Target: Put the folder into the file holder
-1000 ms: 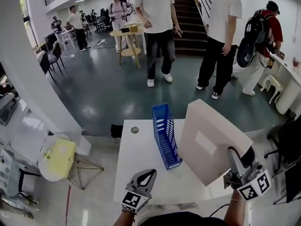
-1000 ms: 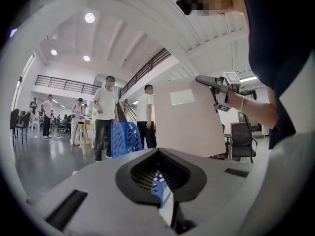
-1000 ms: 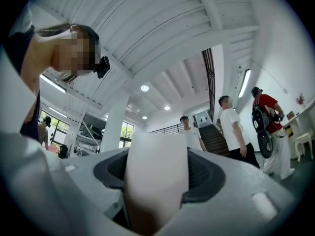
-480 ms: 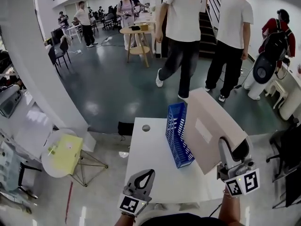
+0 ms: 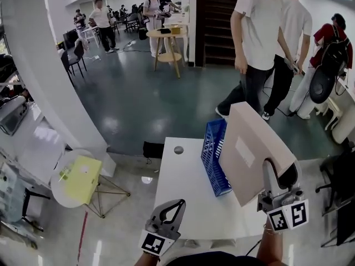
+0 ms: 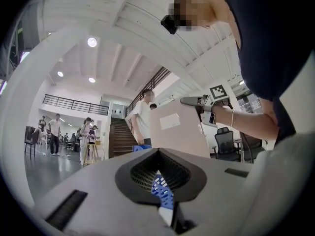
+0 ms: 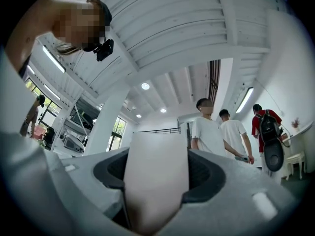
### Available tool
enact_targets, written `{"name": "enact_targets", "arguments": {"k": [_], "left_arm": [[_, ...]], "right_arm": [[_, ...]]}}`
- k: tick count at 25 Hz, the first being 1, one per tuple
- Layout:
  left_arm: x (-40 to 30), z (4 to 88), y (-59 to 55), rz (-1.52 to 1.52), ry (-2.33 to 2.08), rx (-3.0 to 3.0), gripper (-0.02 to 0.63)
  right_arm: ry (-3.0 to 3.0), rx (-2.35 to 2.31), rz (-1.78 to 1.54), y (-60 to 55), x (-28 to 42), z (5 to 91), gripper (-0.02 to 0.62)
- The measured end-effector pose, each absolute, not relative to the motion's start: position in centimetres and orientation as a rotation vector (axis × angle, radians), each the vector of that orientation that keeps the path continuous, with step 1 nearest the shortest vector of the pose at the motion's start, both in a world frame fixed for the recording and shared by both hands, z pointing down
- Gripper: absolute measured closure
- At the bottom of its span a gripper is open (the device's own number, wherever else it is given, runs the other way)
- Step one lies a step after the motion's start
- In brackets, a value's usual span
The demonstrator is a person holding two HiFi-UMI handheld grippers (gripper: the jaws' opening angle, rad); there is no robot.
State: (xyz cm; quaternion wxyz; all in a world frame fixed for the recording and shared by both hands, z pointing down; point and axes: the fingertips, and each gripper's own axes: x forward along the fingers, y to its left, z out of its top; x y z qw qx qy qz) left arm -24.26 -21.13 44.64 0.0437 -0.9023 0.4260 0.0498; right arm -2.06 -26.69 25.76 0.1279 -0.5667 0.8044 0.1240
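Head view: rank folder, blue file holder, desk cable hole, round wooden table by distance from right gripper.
1. folder, held by the right gripper.
2. blue file holder, just left of it.
3. cable hole, farther left.
4. round wooden table, across the floor.

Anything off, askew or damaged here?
Nothing spilled or damaged. The blue file holder stands upright but skewed to the table edges. The folder hangs tilted in the right gripper, just right of the holder, not yet inside. The left gripper is shut and empty.
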Motion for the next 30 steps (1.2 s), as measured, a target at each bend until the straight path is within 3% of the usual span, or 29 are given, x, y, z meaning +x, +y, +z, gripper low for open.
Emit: {"name": "enact_targets", "arguments": {"k": [14,30], "left_arm": [[-26.0,45.3,-21.0,0.126,1.305,-2.793,0.607],[-26.9,46.0,-19.4,0.053,1.36,-2.778,0.607]], "right_arm": [[2.184,-1.581,0.466,-29.5,-3.9,24.8,0.31],[2.232,-1.635,0.436,-33.8,-5.3,33.7,0.31]]}}
